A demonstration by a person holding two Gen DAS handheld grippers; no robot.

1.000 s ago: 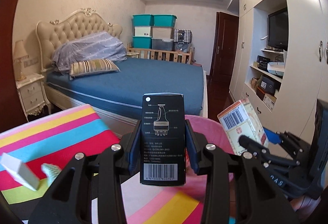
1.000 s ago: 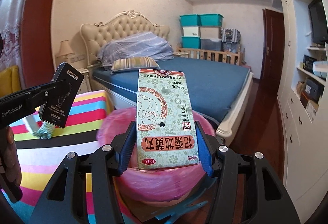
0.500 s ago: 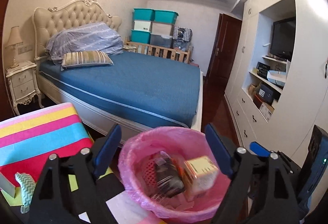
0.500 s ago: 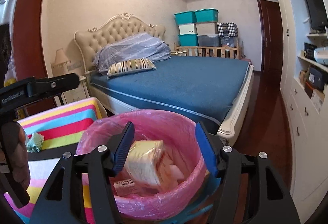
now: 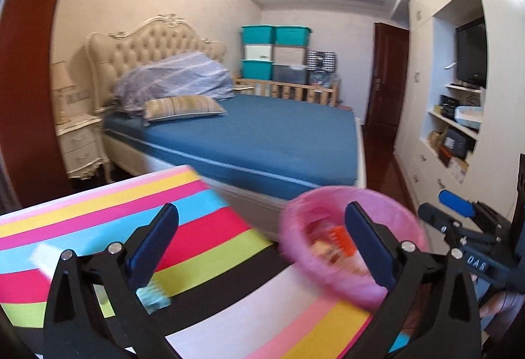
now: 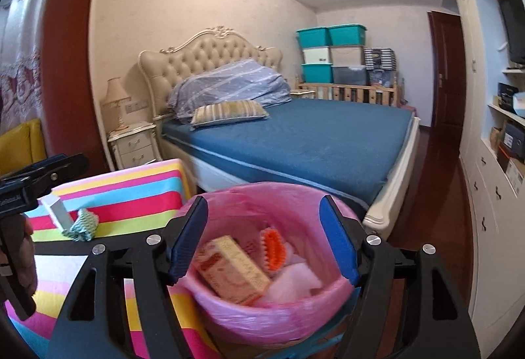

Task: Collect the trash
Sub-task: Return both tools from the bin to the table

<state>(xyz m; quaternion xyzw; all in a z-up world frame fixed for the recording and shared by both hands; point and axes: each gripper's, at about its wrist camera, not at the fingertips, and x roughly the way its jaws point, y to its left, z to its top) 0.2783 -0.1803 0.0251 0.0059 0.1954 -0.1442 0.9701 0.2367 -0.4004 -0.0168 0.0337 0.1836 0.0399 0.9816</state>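
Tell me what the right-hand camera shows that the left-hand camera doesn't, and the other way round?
Only the right wrist view looks down into the pink-lined bin, showing a tan box and an orange brush clearly, plus a yellow cushion and the left gripper from the side. Only the left wrist view shows the television whole and the right gripper from the side. Both show the striped cloth, the white box, the teal patterned wad, the bed and stacked storage boxes. Both grippers' jaws are opening, nothing between them.
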